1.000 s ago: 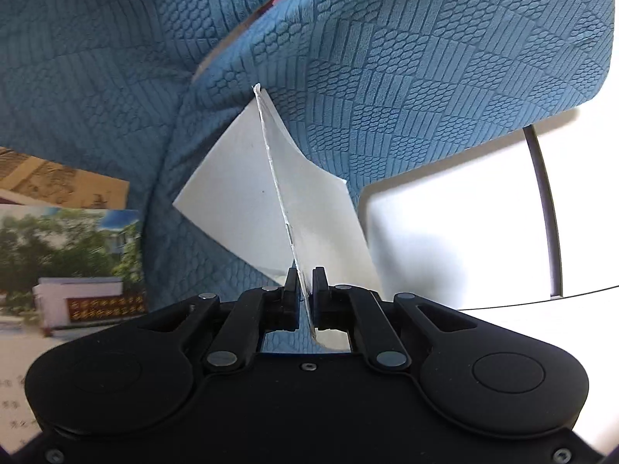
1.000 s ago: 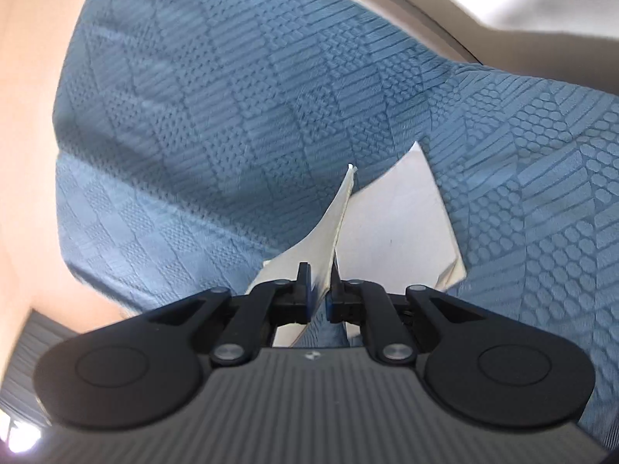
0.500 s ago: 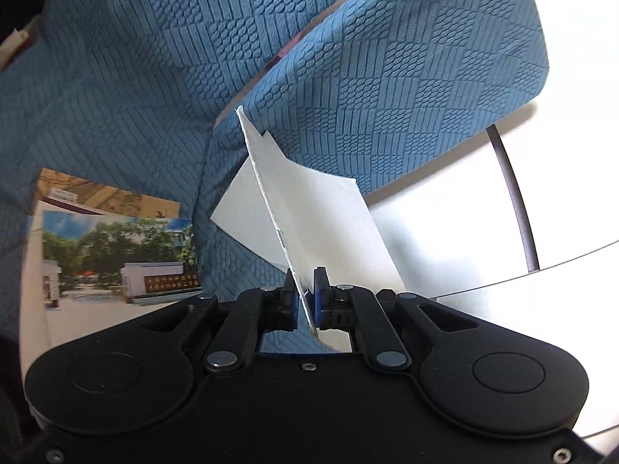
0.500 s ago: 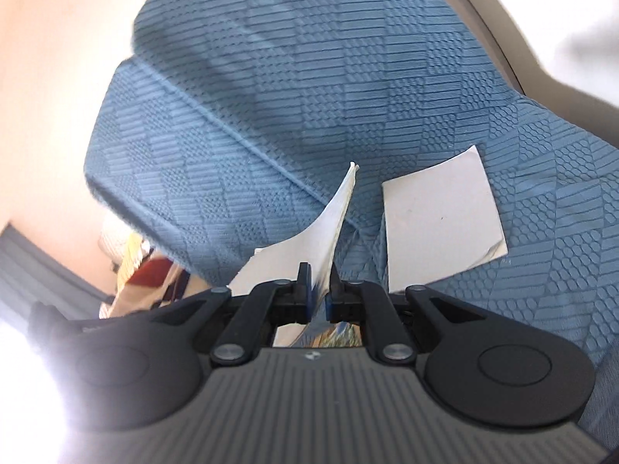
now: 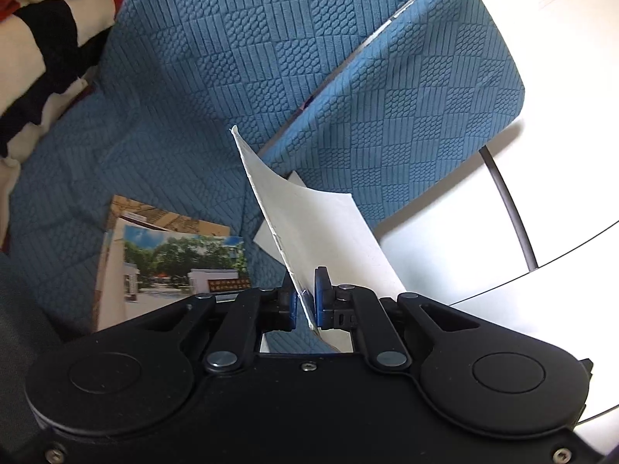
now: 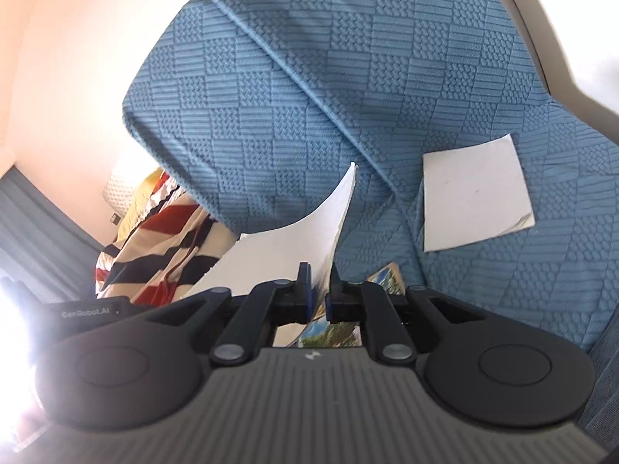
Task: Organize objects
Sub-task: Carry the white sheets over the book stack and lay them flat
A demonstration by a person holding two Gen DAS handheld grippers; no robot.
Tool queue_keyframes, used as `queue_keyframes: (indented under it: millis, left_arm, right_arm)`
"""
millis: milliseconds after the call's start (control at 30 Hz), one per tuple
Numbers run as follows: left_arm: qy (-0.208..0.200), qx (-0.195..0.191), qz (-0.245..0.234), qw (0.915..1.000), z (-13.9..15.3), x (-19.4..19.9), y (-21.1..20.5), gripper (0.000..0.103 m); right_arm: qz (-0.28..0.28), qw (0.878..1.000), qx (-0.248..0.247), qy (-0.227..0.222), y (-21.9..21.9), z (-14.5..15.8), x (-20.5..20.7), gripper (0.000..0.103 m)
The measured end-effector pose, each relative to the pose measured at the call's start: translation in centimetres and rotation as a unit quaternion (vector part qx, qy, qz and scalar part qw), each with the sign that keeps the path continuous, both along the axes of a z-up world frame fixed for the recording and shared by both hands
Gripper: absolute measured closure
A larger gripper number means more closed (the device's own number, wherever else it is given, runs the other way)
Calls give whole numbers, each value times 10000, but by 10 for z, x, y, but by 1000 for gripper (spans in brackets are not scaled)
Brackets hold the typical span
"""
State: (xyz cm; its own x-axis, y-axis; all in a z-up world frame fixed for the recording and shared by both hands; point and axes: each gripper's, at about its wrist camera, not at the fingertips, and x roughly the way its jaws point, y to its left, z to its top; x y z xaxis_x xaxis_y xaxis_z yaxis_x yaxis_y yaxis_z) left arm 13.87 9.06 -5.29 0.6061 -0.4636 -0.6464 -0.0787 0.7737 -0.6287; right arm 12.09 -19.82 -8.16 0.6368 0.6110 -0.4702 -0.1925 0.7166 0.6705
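Left gripper (image 5: 305, 294): jaws clamped on a white card (image 5: 309, 216) by its near corner, card edge-on, long axis running up and away, tip leaning left. Pointed downward at the blue sofa (image 5: 201, 77); two photo cards (image 5: 170, 255) lying flat on the seat at left. Right gripper (image 6: 318, 290): jaws pinched on another card (image 6: 294, 239), bowed leftward, tip up. A third white card (image 6: 474, 197) flat on the seat toward the right, apart from both grippers. Striped cloth (image 6: 154, 239) at left.
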Motion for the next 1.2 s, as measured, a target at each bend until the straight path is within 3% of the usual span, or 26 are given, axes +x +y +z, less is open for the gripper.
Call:
queue_keyframes:
  millis: [233,400,600,1000,1200]
  left_arm:
    - [-248,326,36,9992,19,-11,10,95]
    - [-218,293,106,9993,14,-9,25,95]
    - [-183,403,251,9987,-7,-17,32,94]
    - [314,459,814,9951,-78,-29,47,91]
    - [406,516,747,9950,-107,-21,43,91]
  right_arm:
    - [306,9974,-573,-322,36,15,-3,94]
    - [404,9971,-533,-359,45,18,2,94]
    - [595,9956,-613,-386,59,10,6,94]
    - [1008,9907,-907,-59,78,-52,6,94]
    - [1021,9872,-1220,-111,80,-72,2,93]
